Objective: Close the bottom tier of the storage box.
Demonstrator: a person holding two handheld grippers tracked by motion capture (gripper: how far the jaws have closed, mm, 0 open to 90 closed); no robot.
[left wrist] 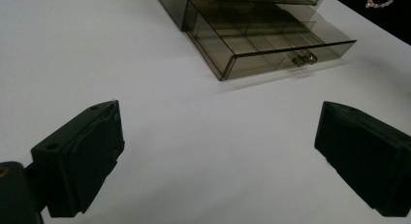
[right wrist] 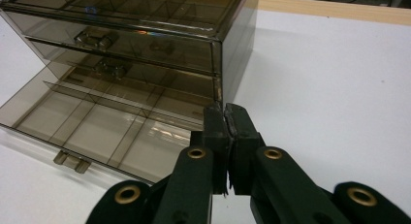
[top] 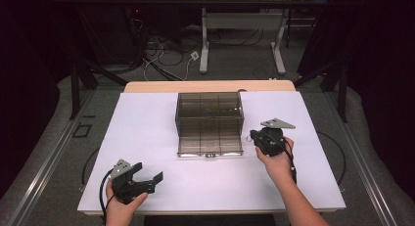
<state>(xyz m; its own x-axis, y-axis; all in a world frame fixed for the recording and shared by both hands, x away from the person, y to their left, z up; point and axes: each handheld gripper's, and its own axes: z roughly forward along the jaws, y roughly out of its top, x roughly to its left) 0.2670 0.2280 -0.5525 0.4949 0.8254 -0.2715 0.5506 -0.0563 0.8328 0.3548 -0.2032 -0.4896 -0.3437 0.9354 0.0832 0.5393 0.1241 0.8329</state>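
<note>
1. Two grippers near the front of the table (top: 147, 118), one in each hand, well apart.
2. Left gripper (top: 152, 181) at the near left corner, jaws spread wide, nothing between them, only bare white tabletop below.
3. Right gripper (right wrist: 226, 118) farther in, clenched, its two jaws pressed together with nothing between; tips just beside the box's near right corner, whether touching cannot be told.
4. One smoky see-through drawer box (top: 209, 111) at the middle of the table, beyond both grippers, front facing the person, slightly wider than deep.
5. Two drawers counted in the right gripper view: upper drawer (right wrist: 121, 44) pushed in, bottom drawer (top: 210, 140) pulled out toward the person, lying flat, long axis running left to right.
6. Split by thin walls into small compartments, with one small handle (left wrist: 303, 57) at the middle of its front edge.
7. Wooden strip of table edge behind the box.
</note>
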